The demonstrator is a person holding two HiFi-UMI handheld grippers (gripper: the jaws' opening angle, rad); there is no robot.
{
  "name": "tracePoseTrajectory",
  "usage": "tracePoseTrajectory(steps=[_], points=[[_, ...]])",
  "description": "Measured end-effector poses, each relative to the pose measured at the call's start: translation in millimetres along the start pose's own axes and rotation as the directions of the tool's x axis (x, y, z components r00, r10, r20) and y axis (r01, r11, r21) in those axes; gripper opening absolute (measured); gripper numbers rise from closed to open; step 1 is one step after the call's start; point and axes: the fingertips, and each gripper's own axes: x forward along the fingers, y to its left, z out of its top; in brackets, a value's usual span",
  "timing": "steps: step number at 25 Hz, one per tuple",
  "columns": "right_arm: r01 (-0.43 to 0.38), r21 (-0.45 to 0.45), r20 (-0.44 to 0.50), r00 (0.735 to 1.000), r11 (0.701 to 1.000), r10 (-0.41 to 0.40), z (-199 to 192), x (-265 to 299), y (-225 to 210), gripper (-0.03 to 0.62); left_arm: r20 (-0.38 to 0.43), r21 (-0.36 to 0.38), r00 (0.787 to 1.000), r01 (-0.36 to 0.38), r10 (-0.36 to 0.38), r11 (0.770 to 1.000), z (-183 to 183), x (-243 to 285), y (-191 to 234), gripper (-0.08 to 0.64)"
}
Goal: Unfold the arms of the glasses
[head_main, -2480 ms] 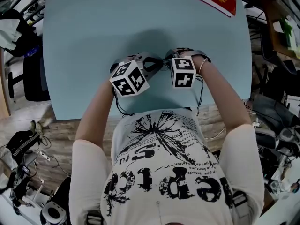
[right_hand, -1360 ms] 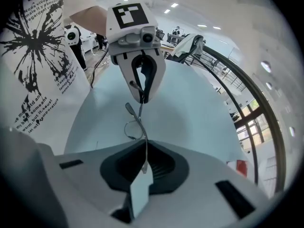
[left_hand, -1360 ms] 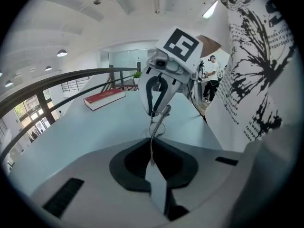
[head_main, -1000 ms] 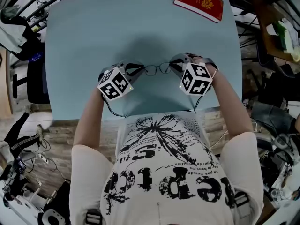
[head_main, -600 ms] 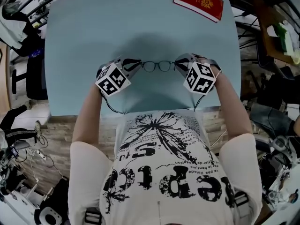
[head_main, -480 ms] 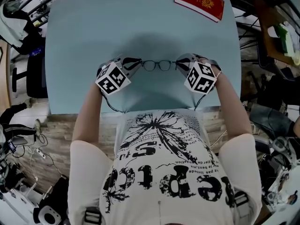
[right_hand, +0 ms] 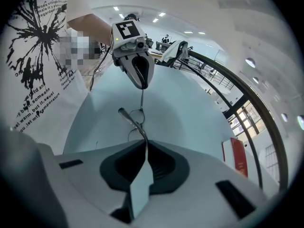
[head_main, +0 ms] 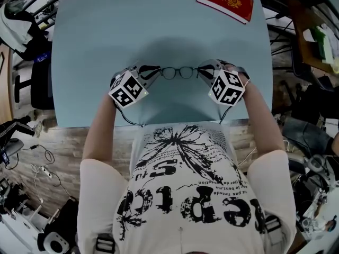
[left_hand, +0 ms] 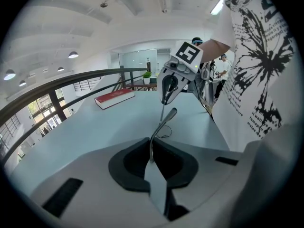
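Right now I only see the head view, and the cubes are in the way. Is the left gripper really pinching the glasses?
Observer: Yes. Its own view shows the left gripper shut on a thin metal part of the glasses.
Operator: And the other one?
Observer: The right gripper is shut on a thin part too.
Operator: Is anything poking out?
Observer: One arm tip sticks out free beyond the right jaws.

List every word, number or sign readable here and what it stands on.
T-shirt: big black lettering, upside down and creased, unreadable; fine print too small.
Red book: gold emblem, lettering too small to read.
Marker cubes: square code patterns, no words.
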Motion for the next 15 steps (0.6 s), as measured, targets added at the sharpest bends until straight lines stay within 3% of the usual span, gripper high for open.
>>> tracePoseTrajectory(steps=[6, 8, 10, 12, 15], points=[[0.011, 0.011, 0.02, 1.0, 1.0, -0.012, 0, 0, 1, 0.028, 0.012, -0.02, 1.0, 0.0, 0.001, 1.0, 4, 3, -5, 0.028], [0.008, 0.029, 0.026, 1.0, 1.0, -0.009, 0, -1, 1, 0.03, 0.014, -0.031, 1.0, 0.001, 0.0, 1.0, 3, 3, -8, 0.065], [0.012, 0.039, 0.032, 0.999, 0.999, -0.013, 0, -2, 1, 0.055, 0.015, -0.04, 1.0, -0.004, 0.004, 0.999, 2, 2, -10, 0.116], [0.018, 0.049, 0.034, 0.999, 0.999, -0.02, -1, -4, 2, 0.103, 0.013, -0.048, 1.0, -0.01, 0.01, 0.999, 0, 2, -11, 0.125], [0.049, 0.069, 0.029, 0.998, 0.996, -0.051, -5, -9, 1, 0.117, 0.022, -0.062, 0.999, -0.033, 0.035, 0.998, -1, -2, -14, 0.124]])
